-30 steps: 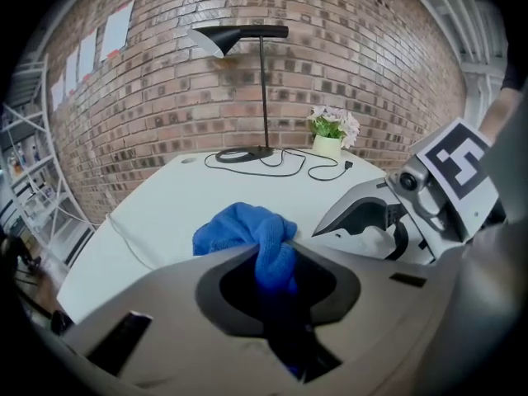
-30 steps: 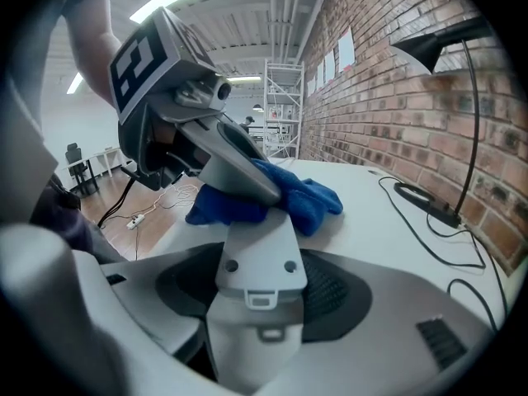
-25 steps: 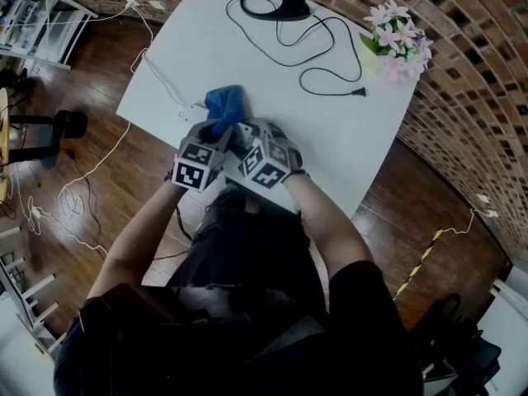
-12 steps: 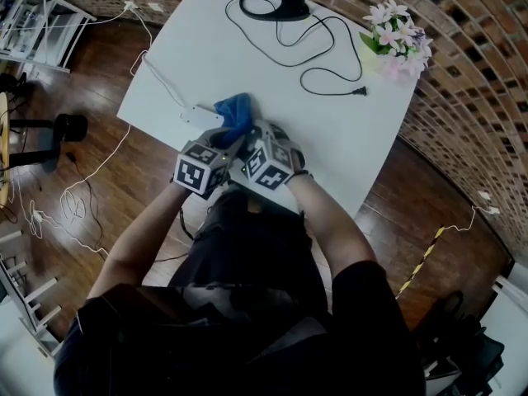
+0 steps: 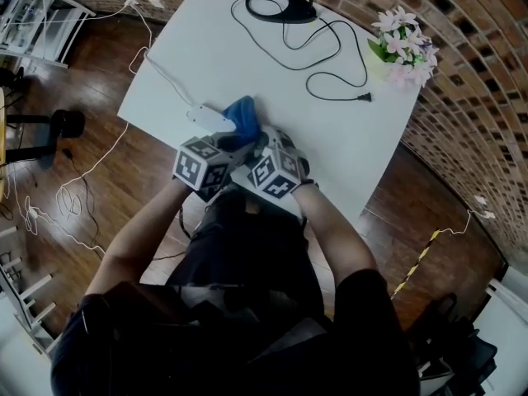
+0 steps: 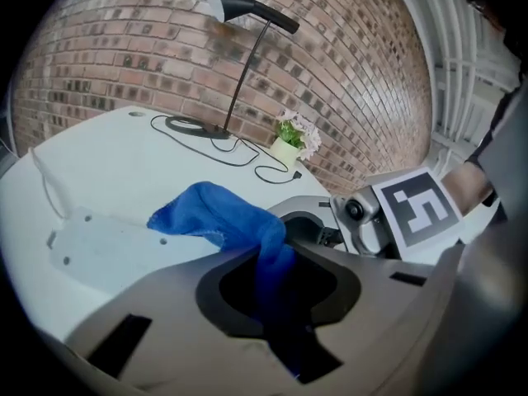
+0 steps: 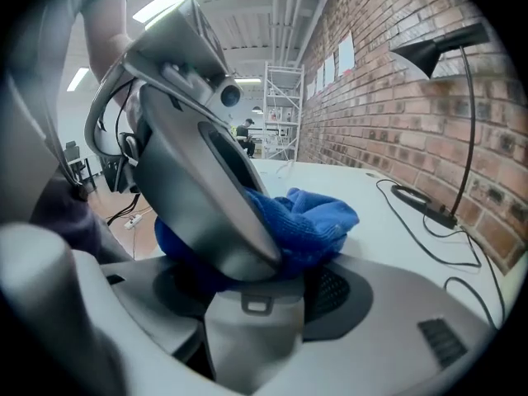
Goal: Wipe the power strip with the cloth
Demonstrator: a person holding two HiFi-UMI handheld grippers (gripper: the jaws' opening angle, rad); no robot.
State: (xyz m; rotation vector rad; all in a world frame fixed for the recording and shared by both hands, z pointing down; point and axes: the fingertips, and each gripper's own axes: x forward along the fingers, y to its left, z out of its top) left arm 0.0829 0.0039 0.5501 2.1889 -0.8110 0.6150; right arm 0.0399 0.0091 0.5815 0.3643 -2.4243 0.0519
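The white power strip (image 5: 208, 120) lies near the table's front edge, with its left end bare. A blue cloth (image 5: 242, 114) is draped over its right part. My left gripper (image 5: 224, 145) is shut on the cloth (image 6: 223, 217), which hangs pinched between the jaws and rests on the strip (image 6: 99, 242). My right gripper (image 5: 257, 143) sits close beside it, its jaws wide around the strip's near end (image 7: 247, 337) and just opened a touch. The left gripper's body blocks much of the right gripper view, with the cloth (image 7: 309, 221) behind it.
A black lamp base (image 5: 276, 2) stands at the back of the white table (image 5: 346, 147), and its black cord ends in a plug (image 5: 363, 96). Pink flowers (image 5: 403, 44) stand at the back right. The strip's white cable (image 5: 157, 77) runs off the left edge.
The left gripper and the cloth slid right along the power strip, baring its left end. The right gripper stayed in place.
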